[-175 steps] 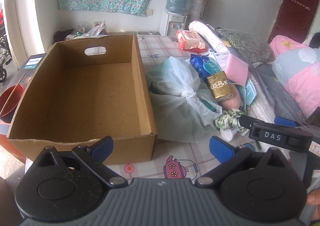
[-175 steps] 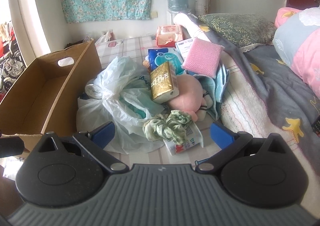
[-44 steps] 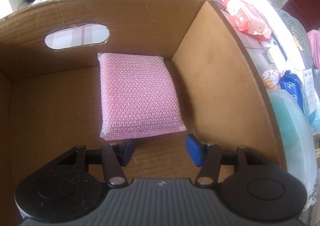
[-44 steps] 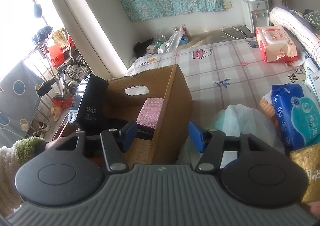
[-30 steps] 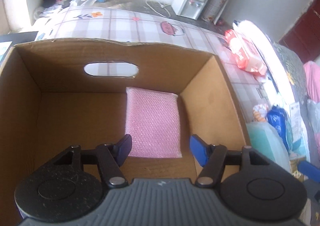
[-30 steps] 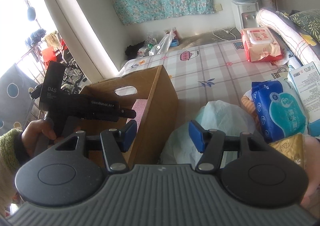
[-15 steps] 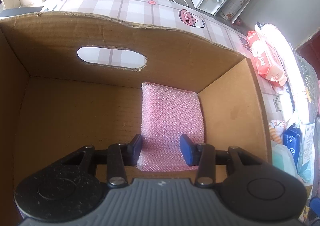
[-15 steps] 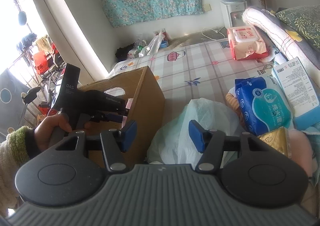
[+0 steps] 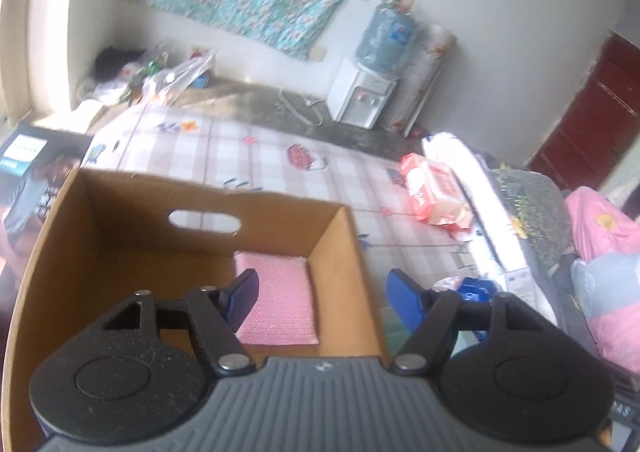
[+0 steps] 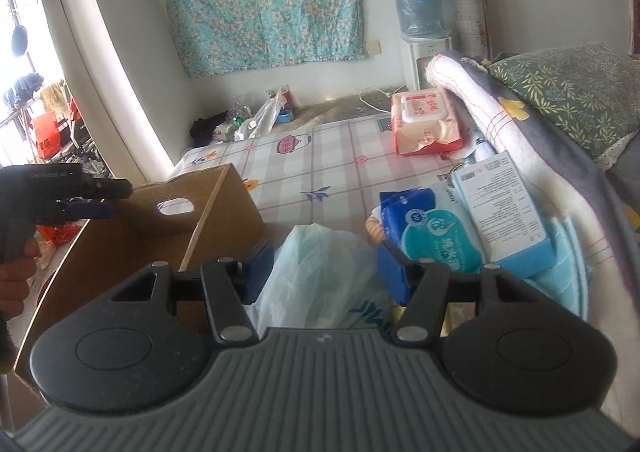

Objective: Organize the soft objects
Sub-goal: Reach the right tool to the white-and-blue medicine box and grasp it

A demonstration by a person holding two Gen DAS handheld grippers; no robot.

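A pink bubble-textured pad (image 9: 280,296) lies flat in the far right corner of the cardboard box (image 9: 120,236). My left gripper (image 9: 324,298) is open and empty, raised above the box's right wall. In the right wrist view the left gripper (image 10: 90,198) hovers over the box (image 10: 224,212). My right gripper (image 10: 326,266) is open and empty above a pale tied plastic bag (image 10: 320,264). A blue wipes pack (image 10: 428,228) lies just right of the bag.
A red-white wipes pack (image 10: 424,120) and a white-blue packet (image 10: 504,192) lie on the checked mat. A rolled blanket (image 10: 512,124) and pillows border the right side. A water dispenser (image 10: 420,12) stands at the wall. A dark printed carton (image 9: 32,168) lies left of the box.
My left gripper opened wider, rose out of the box and tilted up, leaving the pink pad in the corner. My right gripper shifted slightly right over the bag.
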